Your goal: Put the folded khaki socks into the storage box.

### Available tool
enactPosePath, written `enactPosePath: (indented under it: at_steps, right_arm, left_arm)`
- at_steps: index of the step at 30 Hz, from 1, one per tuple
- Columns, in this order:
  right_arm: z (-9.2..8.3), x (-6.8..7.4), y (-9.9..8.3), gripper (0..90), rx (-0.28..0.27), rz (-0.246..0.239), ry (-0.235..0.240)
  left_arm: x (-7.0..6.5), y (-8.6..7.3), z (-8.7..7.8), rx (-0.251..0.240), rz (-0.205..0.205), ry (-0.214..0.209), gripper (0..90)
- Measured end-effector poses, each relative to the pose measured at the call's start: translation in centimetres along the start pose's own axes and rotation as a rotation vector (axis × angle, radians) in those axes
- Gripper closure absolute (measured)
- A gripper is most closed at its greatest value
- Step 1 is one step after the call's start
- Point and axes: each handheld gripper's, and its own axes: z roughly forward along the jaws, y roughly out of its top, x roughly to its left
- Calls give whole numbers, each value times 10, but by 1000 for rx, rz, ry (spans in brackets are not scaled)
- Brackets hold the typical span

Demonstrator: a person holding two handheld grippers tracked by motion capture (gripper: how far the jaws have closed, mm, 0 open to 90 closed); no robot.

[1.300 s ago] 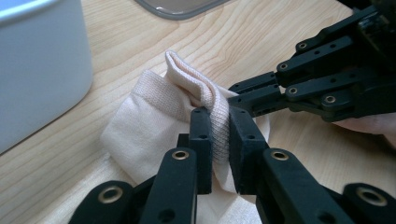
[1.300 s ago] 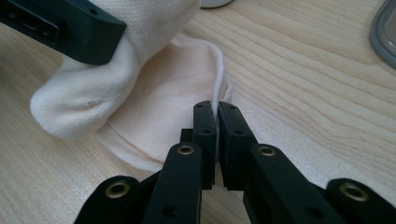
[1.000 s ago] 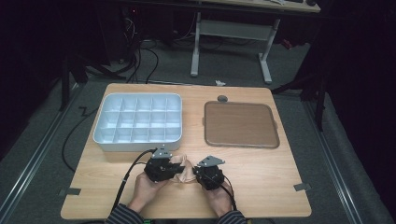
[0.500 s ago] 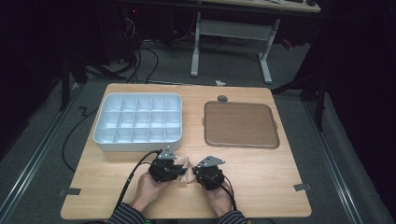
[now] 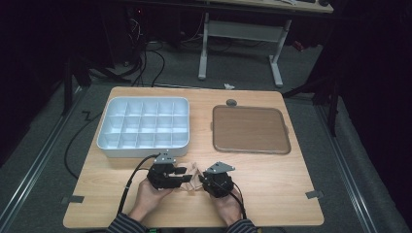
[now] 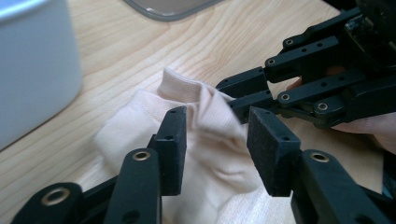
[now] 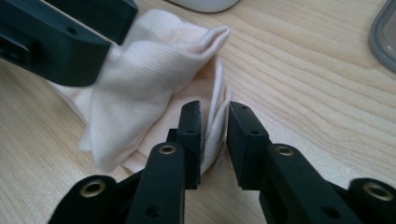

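Both grippers' jaws had just been opening since the earlier high-view frame. High view: I kept the sock on the table, between grippers. Left gripper view: left gripper released, straddling the cloth, cuff pointing away. Right gripper view: right gripper slackened around a fold, loosening it.
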Motion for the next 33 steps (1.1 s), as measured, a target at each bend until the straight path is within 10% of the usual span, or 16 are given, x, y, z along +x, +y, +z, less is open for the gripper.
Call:
enactPosePath:
  at_steps: [10,16,24,33]
  right_arm:
    - [-25,2,1,794,-77,4,19]
    - [-42,21,10,810,-120,-72,51]
    - [-25,43,18,829,-87,-132,85]
    - [-5,37,13,843,-24,-120,46]
  left_arm:
    - [17,-22,-17,0,-81,80,527]
    - [19,-26,-11,15,-89,116,445]
    - [19,-27,-3,36,-96,126,424]
    - [17,-28,1,49,-78,147,424]
